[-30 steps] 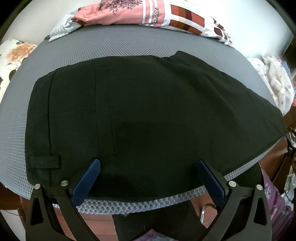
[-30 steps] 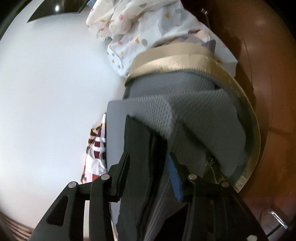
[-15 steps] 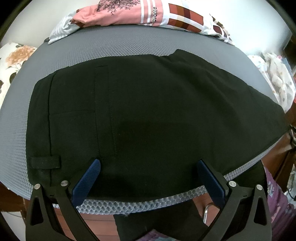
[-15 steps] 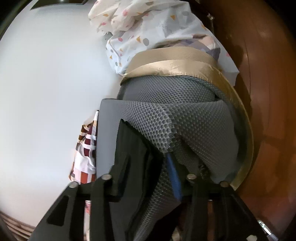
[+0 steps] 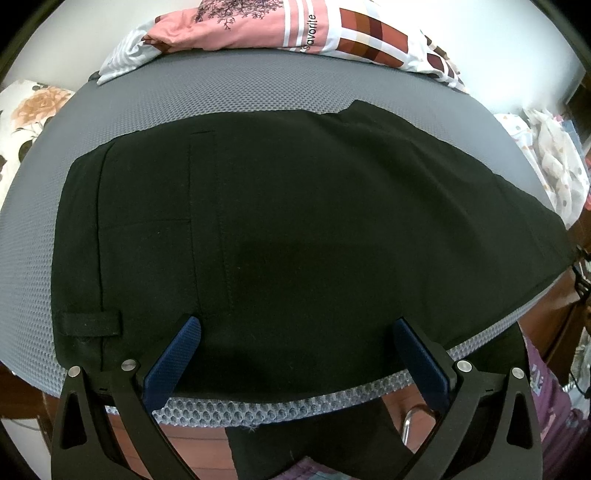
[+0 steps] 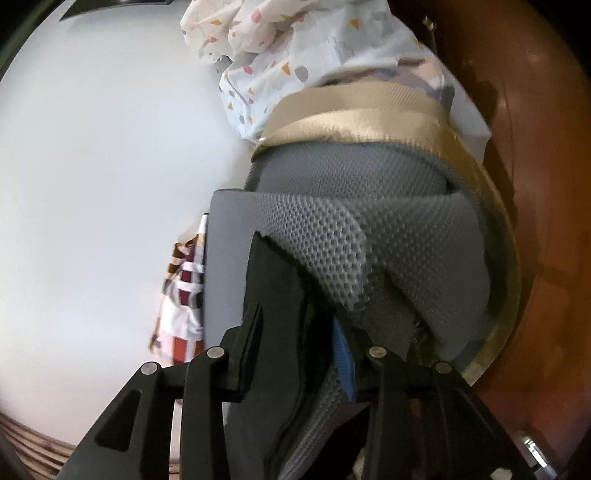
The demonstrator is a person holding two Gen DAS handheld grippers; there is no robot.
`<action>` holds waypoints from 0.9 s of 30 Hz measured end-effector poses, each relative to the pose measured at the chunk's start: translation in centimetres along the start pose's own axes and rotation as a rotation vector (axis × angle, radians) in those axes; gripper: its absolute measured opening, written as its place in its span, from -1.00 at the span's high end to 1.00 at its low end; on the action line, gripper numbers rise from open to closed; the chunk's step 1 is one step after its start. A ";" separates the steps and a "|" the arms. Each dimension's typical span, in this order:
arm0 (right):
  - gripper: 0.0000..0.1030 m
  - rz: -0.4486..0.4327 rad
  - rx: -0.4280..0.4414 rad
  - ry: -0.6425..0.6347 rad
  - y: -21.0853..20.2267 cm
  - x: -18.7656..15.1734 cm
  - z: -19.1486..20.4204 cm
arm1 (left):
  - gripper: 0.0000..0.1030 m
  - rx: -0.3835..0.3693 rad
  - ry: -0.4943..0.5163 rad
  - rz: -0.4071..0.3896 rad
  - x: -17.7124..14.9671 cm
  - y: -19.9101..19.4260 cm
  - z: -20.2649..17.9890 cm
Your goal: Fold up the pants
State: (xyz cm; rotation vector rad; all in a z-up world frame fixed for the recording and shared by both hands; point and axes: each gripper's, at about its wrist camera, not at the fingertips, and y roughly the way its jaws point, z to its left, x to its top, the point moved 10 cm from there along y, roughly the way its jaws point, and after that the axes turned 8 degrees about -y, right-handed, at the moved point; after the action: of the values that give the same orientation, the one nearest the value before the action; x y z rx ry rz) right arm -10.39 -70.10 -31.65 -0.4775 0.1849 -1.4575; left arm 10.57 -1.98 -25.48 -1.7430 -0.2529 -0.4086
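Observation:
Black pants [image 5: 295,221] lie spread flat on a grey mesh mat [image 5: 258,85], with the waistband and a belt loop at the left. My left gripper [image 5: 295,323] hovers open and wide over the pants' near edge, with nothing between its fingers. In the right wrist view, the folded edge of the pants [image 6: 280,295] and a curled corner of the mesh mat [image 6: 325,240] sit between the jaws of my right gripper [image 6: 297,332]. Those jaws are opening.
A pile of pink and checked clothes [image 5: 295,26] lies along the mat's far edge. Floral fabric [image 5: 29,110] is at the left and spotted white cloth [image 5: 554,166] at the right. Brown wood [image 6: 546,258] borders the mat's right end. A person's purple clothing [image 5: 546,406] shows nearby.
The right wrist view has shifted a little, and the mesh corner curls more over the pants' edge. The left gripper and the spread pants look the same.

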 end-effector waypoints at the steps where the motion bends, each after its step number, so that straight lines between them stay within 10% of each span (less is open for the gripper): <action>1: 0.31 0.007 0.014 0.025 0.1 0.0 -0.1 | -0.99 0.000 0.001 0.001 0.0 0.0 0.0; 16: 0.72 0.104 -0.101 -0.166 2.9 -1.7 2.8 | -0.99 -0.050 -0.053 -0.010 0.6 -0.6 0.4; 21: 0.72 0.092 -0.049 -0.340 2.6 -4.5 10.9 | -0.99 -0.104 -0.132 -0.063 1.5 -2.6 1.0; 27: 0.72 0.232 0.066 -0.582 5.7 -15.6 22.5 | -0.99 -0.106 -0.130 -0.147 2.4 -5.3 1.1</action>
State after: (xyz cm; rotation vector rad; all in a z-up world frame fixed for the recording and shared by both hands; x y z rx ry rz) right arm 2.03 -50.15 -16.50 -0.7769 -0.2635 -1.0459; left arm 10.82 0.08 -19.94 -1.8641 -0.4623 -0.4214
